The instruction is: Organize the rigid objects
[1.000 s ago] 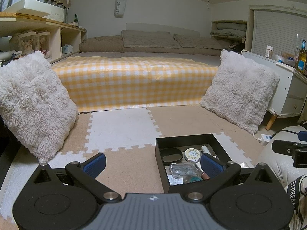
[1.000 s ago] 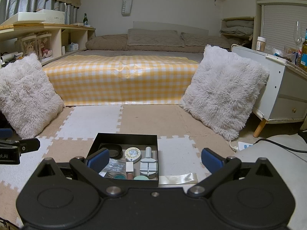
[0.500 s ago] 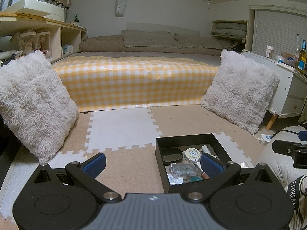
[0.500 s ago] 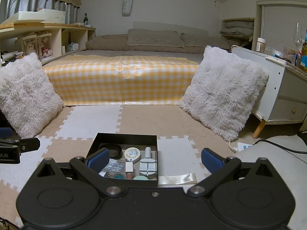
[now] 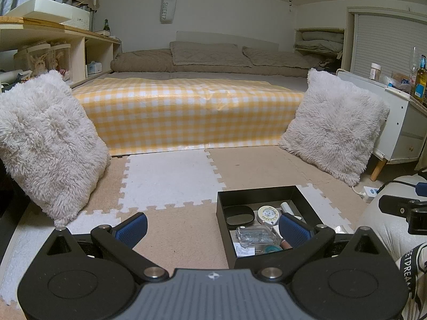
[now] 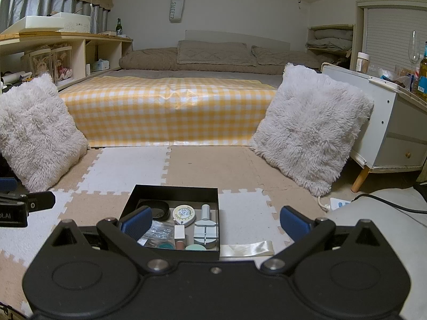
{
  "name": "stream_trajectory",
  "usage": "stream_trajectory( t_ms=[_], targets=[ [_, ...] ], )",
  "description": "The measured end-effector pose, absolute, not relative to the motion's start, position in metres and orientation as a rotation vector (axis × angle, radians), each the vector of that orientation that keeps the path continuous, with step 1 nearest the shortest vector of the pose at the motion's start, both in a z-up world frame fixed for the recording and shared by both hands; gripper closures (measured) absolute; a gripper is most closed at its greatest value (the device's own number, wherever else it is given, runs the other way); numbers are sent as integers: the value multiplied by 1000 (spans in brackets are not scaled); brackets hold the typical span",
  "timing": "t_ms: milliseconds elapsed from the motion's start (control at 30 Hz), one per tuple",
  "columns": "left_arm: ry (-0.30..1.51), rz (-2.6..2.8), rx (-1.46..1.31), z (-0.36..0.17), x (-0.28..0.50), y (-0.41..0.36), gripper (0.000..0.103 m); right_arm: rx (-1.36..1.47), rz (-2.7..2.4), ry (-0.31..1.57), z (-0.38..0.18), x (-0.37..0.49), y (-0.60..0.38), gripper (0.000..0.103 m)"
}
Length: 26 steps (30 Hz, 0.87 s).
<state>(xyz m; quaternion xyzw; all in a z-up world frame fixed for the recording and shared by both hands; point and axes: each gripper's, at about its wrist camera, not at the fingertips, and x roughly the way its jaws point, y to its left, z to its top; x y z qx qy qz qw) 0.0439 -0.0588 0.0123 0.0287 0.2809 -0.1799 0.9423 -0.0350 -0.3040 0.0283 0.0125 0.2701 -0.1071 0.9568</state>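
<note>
A black open box [image 5: 267,190] sits on the foam floor mat; it also shows in the right wrist view [image 6: 176,189]. It holds a round white tape measure [image 6: 183,214], a black oval case [image 6: 156,208], a grey tool [image 6: 205,233], a clear bag of small parts [image 6: 157,233] and other small items. My left gripper [image 5: 212,230] is open and empty, to the left of the box, its right finger over it. My right gripper [image 6: 214,224] is open and empty, held above the box's near right part.
Two fluffy white pillows [image 6: 311,130] [image 6: 34,130] flank a bed with a yellow checked cover [image 6: 165,112]. A white cabinet [image 6: 397,122] with bottles stands at the right. A shiny ribbon strip [image 6: 249,249] lies right of the box. A cable and power strip [image 6: 339,202] lie at the right.
</note>
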Motion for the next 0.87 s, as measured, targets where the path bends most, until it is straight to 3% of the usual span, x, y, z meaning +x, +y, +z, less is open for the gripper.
stream_trajectory(
  t_ms=[867],
  targets=[
    [576, -363, 57, 12, 42, -59, 0, 26, -218, 549, 28, -35, -304, 0]
  ],
)
